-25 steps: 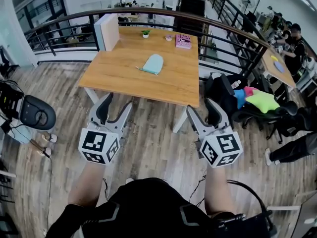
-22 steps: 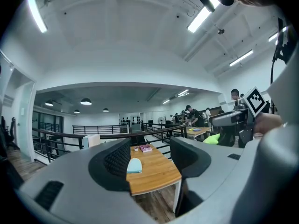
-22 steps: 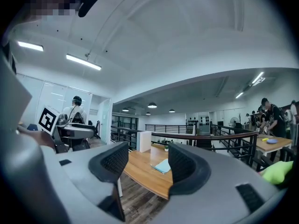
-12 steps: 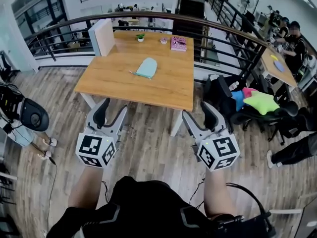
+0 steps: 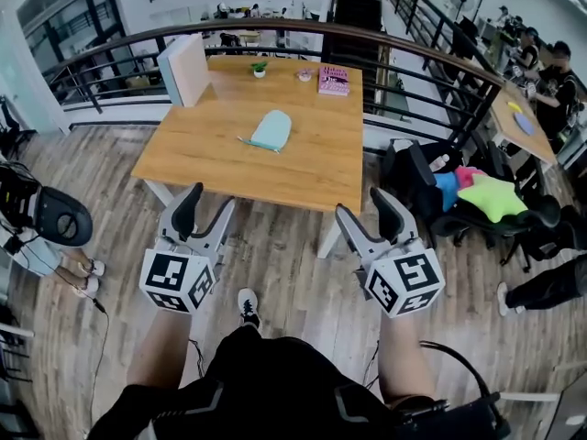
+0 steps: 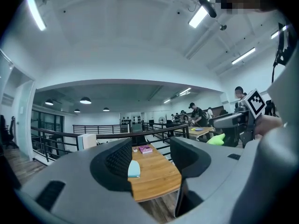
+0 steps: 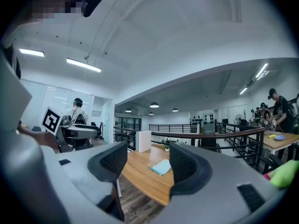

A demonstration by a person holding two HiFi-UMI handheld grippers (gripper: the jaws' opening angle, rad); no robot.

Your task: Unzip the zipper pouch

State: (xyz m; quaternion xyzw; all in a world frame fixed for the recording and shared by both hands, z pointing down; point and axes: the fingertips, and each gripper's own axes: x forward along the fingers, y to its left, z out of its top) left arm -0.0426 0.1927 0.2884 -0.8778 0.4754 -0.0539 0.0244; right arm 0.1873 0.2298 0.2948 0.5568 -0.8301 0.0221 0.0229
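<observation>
Left gripper (image 5: 209, 205) and right gripper (image 5: 362, 207) gape empty, well short of the mint zipper pouch (image 5: 272, 129); print on pink book (image 5: 333, 79) illegible.

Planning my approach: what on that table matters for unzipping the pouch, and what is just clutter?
For the job: pouch, left gripper, right gripper (both open, empty).
Lying about: pink book, potted plant, white box.

Head view: steeply down, behind left gripper (image 5: 209, 200) and right gripper (image 5: 360, 203). Gripper views: level, forward along jaws. All share the table (image 5: 312, 154), well ahead.
</observation>
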